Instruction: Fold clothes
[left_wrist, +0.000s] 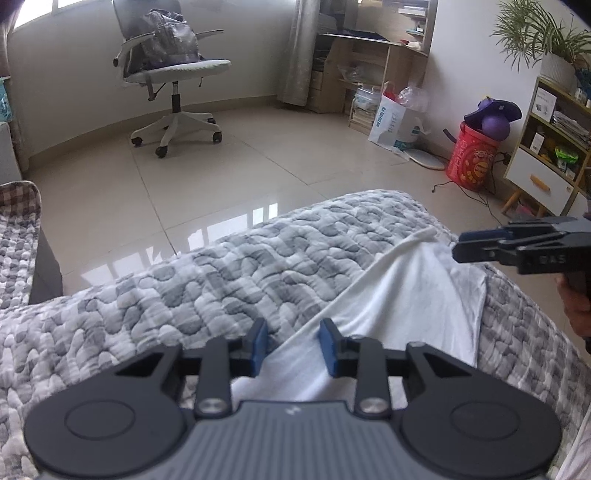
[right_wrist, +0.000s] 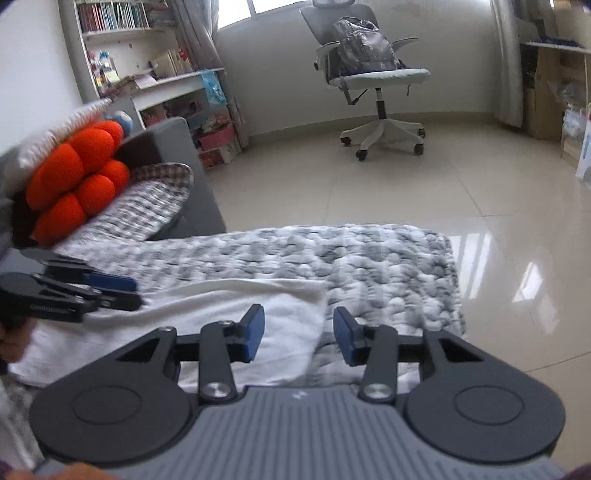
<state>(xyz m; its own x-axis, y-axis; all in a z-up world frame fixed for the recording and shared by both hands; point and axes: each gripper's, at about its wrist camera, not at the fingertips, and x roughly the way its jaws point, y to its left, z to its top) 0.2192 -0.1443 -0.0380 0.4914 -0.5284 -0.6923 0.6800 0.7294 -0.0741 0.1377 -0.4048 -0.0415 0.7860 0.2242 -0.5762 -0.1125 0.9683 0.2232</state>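
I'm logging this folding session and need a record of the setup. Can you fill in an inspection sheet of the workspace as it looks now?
Surface: grey quilted cover over a sofa seat, floor beyond.
Job's things: white garment lying on the cover, partly folded, edges uneven.
Clutter: orange cushion at the sofa's far end.
Grippers: left gripper open over the garment's edge, gripping nothing; right gripper open at the garment's other end, gripping nothing.
Cables: black cable on the floor by the red bucket.
Surroundings: office chair with a bag, bookshelves, potted plant.
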